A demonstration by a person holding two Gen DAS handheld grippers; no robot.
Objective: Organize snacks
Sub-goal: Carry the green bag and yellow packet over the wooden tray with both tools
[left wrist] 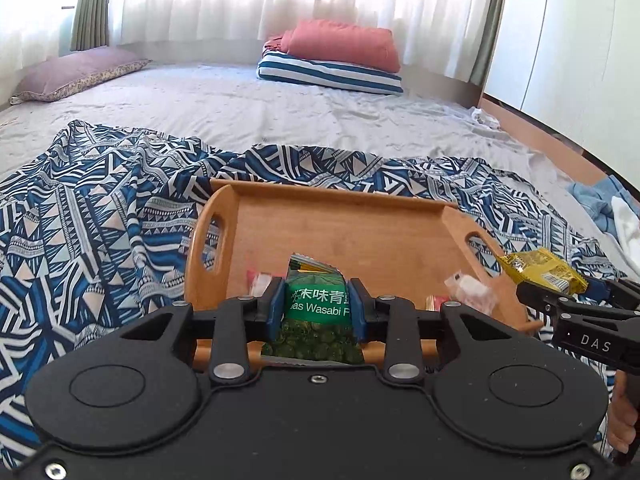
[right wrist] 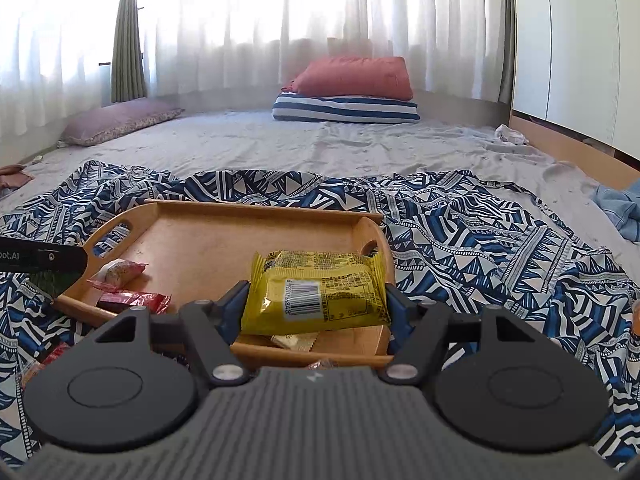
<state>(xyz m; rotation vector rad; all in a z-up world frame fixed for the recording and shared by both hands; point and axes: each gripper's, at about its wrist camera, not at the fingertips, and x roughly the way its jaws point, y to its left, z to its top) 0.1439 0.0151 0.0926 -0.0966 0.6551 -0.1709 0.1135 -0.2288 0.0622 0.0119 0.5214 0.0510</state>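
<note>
Mid-carry: my left gripper (left wrist: pixel 316 306) jaws pinch green pack (left wrist: pixel 316 312), right gripper (right wrist: pixel 316 306) jaws pinch yellow pack (right wrist: pixel 316 292), both over tray (right wrist: pixel 208 240). Next: lower onto bare tray floor, release.

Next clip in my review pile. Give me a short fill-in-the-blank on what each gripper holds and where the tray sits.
1. The left gripper has its jaws shut on a ____ packet of wasabi peas.
2. The right gripper has its jaws shut on a ____ snack packet.
3. The wooden tray sits on a blue and white patterned ____ spread over the bed.
4. Near the curtains, a red cushion lies on top of a ____ one.

Missing words: green; yellow; cloth; striped
</note>
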